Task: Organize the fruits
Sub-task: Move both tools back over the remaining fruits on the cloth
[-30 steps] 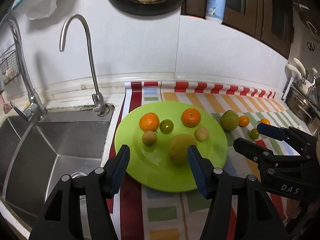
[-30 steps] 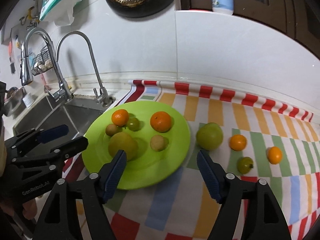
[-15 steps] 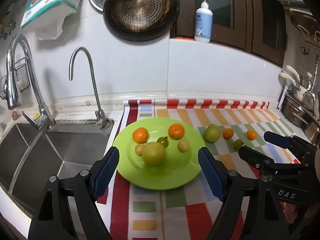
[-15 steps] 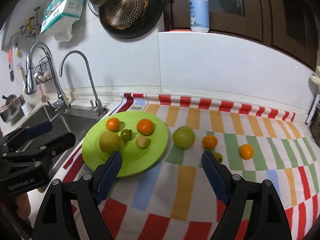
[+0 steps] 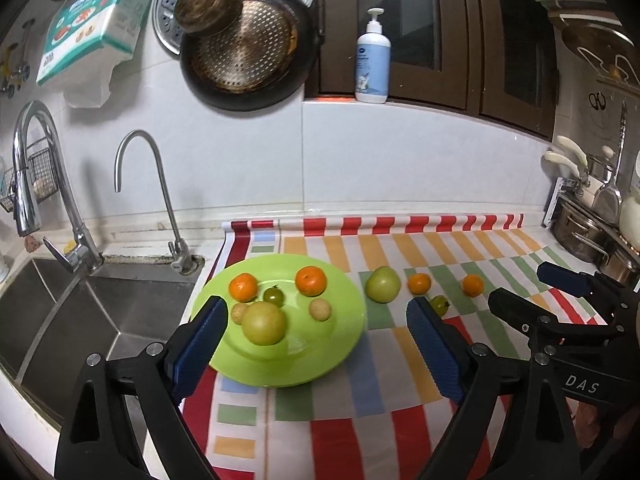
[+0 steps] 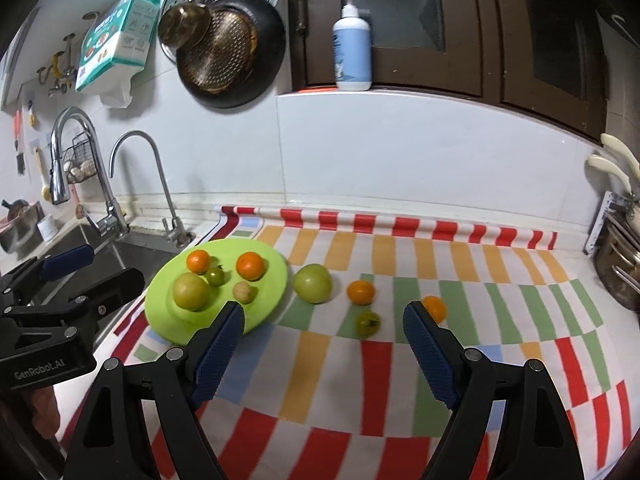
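Fruits are half sorted, five on the green plate (image 5: 340, 344) ahead of the empty, wide-open left claw (image 5: 316, 344), so next the equally open right claw (image 6: 322, 344) probably grabs the small green tomato (image 6: 368, 323) just ahead of it.

Left gripper (image 5: 316, 326) and right gripper (image 6: 323, 333) both hang empty, fingers (image 6: 430, 354) spread wide.

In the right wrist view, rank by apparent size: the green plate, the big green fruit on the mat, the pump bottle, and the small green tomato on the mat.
1. green plate
2. pump bottle
3. big green fruit
4. small green tomato

The bottle stands farther back, so its true size against the fruit is unsure.
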Action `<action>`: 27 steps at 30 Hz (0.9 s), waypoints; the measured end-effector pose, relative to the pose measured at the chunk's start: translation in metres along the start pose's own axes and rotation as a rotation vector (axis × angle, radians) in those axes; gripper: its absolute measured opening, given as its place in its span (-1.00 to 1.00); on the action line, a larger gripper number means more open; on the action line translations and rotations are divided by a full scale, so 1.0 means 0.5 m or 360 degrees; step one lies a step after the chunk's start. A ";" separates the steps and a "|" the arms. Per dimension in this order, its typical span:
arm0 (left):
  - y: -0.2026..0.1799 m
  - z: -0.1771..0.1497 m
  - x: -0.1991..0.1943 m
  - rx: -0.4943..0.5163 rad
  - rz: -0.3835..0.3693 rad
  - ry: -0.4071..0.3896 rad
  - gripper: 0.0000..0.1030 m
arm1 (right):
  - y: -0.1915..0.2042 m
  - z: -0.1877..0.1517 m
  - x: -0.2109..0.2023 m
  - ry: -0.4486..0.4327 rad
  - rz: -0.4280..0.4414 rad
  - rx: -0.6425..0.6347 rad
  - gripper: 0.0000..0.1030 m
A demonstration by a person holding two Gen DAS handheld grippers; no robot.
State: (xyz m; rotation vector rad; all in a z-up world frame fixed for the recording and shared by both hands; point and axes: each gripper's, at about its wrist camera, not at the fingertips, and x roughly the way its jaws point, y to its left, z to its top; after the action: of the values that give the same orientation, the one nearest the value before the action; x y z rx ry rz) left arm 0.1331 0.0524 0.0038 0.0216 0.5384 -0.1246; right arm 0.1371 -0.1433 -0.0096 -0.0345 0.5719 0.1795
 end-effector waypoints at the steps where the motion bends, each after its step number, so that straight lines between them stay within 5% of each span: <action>1: -0.008 0.001 -0.001 0.0002 0.0001 -0.0004 0.84 | -0.008 0.000 -0.003 -0.0004 -0.0002 0.0000 0.59; 27: -0.207 0.022 0.079 0.0098 -0.0015 0.0025 0.89 | -0.186 -0.006 0.013 -0.0021 0.0026 -0.0073 0.59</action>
State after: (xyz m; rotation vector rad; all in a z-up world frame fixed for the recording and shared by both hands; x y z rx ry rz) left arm 0.1593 -0.0553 -0.0056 0.0803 0.5500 -0.1506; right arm 0.1574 -0.2341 -0.0173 -0.0733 0.5547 0.2084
